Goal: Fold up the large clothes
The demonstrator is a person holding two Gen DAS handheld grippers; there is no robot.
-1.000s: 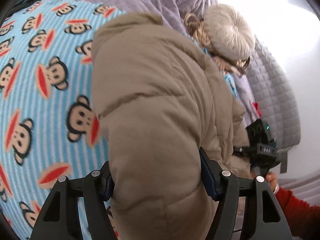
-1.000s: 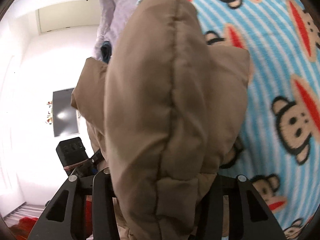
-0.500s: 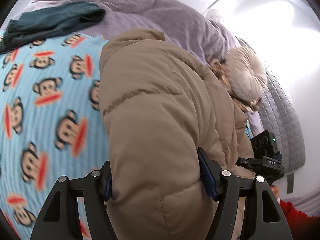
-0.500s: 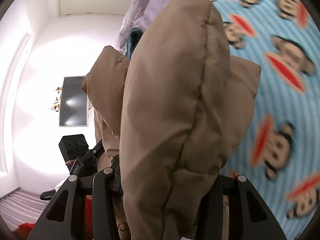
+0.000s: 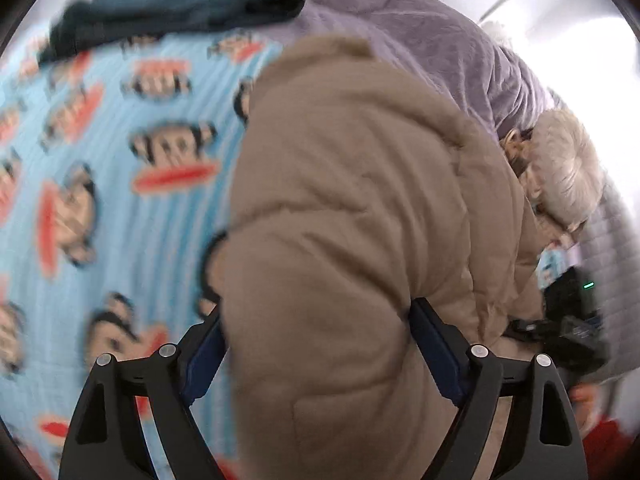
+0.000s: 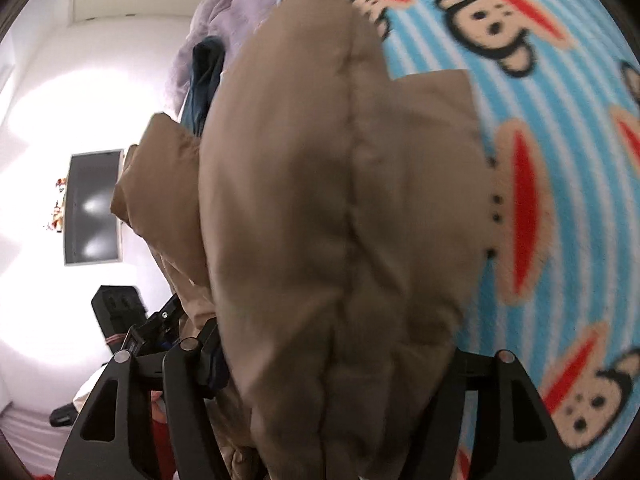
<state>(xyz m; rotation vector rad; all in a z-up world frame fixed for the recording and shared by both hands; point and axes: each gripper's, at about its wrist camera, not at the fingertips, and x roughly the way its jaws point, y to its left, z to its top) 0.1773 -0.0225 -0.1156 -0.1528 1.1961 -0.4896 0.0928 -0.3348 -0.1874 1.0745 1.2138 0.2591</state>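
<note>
The left gripper (image 5: 316, 344) is clenching a thick fold of the tan puffer jacket (image 5: 360, 240), its blue pads (image 5: 434, 354) pressing into the padding; the right gripper (image 6: 336, 364) is likewise clamping the jacket (image 6: 340, 220), jaws buried in fabric. The jacket is hanging bunched over the monkey-print blanket (image 5: 120, 220) on the bed. Only the left view is showing the fur pom-pom (image 5: 564, 168), the lilac quilt (image 5: 420, 44) and a dark teal garment (image 5: 180, 12), blurred; only the right view is showing a white wall with a dark screen (image 6: 94, 206). The jacket is blocking each view's centre.
</note>
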